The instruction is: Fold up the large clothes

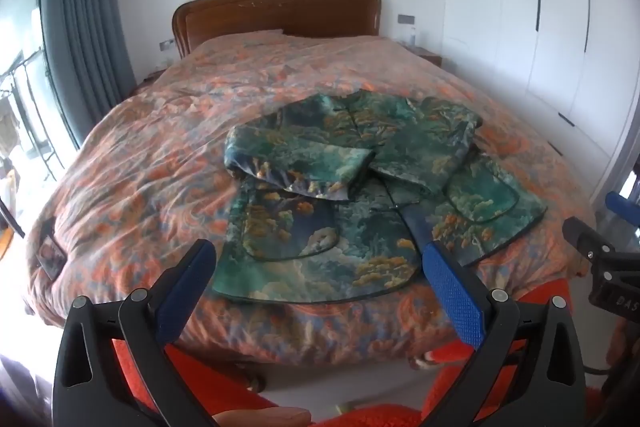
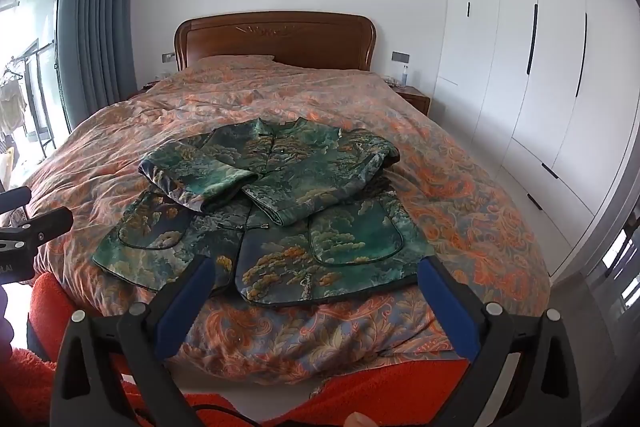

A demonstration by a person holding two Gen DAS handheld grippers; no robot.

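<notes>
The green patterned jacket lay front-up on the bed, both sleeves already crossed over its chest and the hem toward six o'clock. The left tongs and right tongs hung apart and empty just short of that hem. The next fold probably called for pinching the hem corners at five and seven o'clock together and carrying them evenly toward the collar at twelve. No containers showed.

Both wrist views from the bed foot, headboard-facing.
</notes>
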